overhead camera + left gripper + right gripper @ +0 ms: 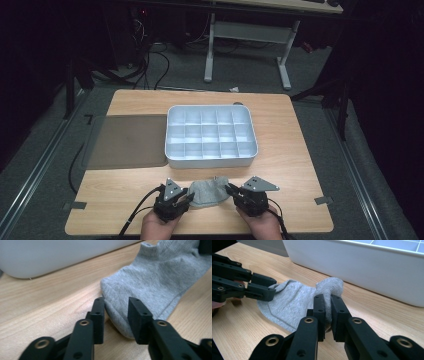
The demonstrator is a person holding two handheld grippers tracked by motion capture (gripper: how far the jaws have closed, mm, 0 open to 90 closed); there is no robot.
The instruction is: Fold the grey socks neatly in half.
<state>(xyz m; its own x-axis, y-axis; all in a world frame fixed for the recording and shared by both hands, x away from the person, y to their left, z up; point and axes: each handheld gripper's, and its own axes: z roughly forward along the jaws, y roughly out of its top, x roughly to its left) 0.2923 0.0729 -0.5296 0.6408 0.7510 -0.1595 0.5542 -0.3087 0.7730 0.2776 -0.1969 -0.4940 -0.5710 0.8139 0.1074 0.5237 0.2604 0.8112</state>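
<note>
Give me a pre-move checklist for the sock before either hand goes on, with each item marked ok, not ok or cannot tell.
1. Right gripper clamped on the sock: ok, its fingers pinch a bunched fold of the fabric.
2. Left gripper gripping the sock: not ok, its fingers straddle the rounded end with gaps at the sides.
3. Sock lying on the table: ok, it rests flat on the wood between the two grippers.
4. Sock clear of the compartment tray: ok, a strip of bare wood lies between them.
5. Tray compartments free to take the sock: ok, all look empty in the high view.
6. Fabric snagged under the left fingers: cannot tell.
</note>
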